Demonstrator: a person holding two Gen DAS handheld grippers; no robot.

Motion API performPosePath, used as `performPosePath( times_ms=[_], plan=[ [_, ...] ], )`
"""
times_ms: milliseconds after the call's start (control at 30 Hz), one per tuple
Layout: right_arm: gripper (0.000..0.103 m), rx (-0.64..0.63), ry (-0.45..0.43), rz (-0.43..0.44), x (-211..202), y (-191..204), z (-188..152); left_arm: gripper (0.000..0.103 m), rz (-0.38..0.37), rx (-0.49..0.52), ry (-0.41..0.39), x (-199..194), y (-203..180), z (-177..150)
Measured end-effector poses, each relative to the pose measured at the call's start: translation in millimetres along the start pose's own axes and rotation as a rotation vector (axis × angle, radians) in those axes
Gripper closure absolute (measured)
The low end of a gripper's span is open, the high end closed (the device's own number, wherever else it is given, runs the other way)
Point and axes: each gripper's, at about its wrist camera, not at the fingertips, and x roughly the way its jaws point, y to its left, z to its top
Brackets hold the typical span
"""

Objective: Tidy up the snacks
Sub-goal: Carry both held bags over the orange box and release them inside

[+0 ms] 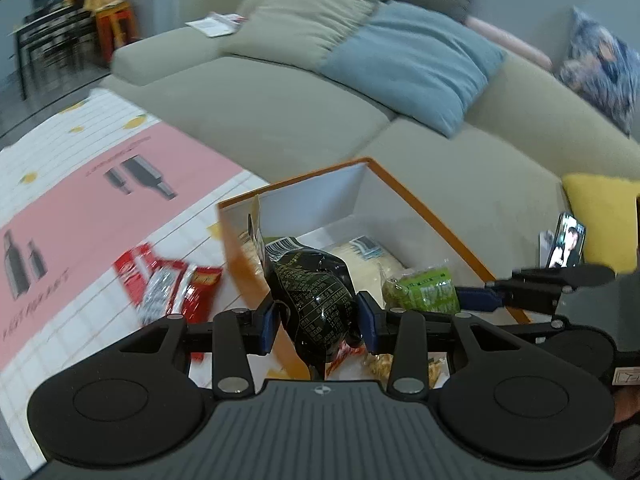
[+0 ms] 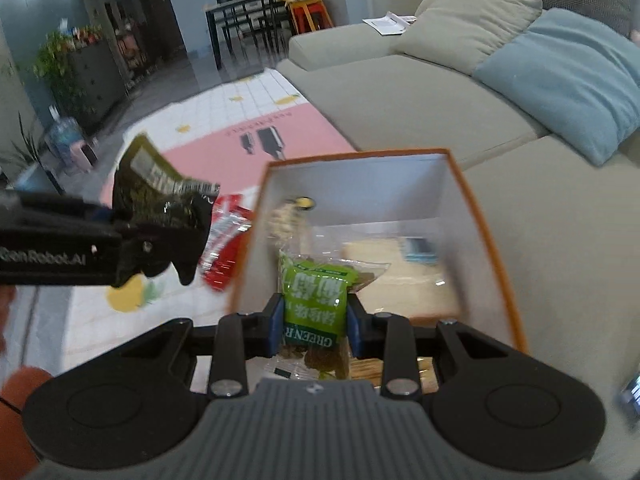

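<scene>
My left gripper [image 1: 318, 322] is shut on a black snack bag [image 1: 316, 292] and holds it over the near left edge of an orange-rimmed white box [image 1: 404, 188]. My right gripper [image 2: 313, 326] is shut on a green snack pack [image 2: 314, 298] and holds it above the same box [image 2: 472, 188]. The black bag also shows at the left of the right wrist view [image 2: 160, 204], and the green pack shows in the left wrist view [image 1: 420, 288]. Pale snack packs [image 2: 400, 276] lie inside the box. Red snack packets [image 1: 168, 284] lie on the mat left of the box.
The box stands on a white and pink floor mat [image 1: 100, 200] beside a grey-green sofa [image 1: 280, 112] with a blue cushion [image 1: 412, 60]. A phone [image 1: 566, 244] leans by a yellow cushion [image 1: 600, 216]. A dining table with chairs [image 2: 248, 12] stands far back.
</scene>
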Motion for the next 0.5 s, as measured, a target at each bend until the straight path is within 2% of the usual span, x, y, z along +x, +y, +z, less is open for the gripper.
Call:
performPosePath(
  times_ms=[300,500],
  plan=[
    [0.073,-0.066,0.056,-0.071,47.1,-38.5,27.1,0.058,0.03,0.144,0.099,65.9,-24.1,40.7],
    [0.073,-0.097,0.108,-0.058,83.5,-54.6,39.4,0.057,0.068,0.196,0.177,107.6,-21.5,53.3]
  ],
)
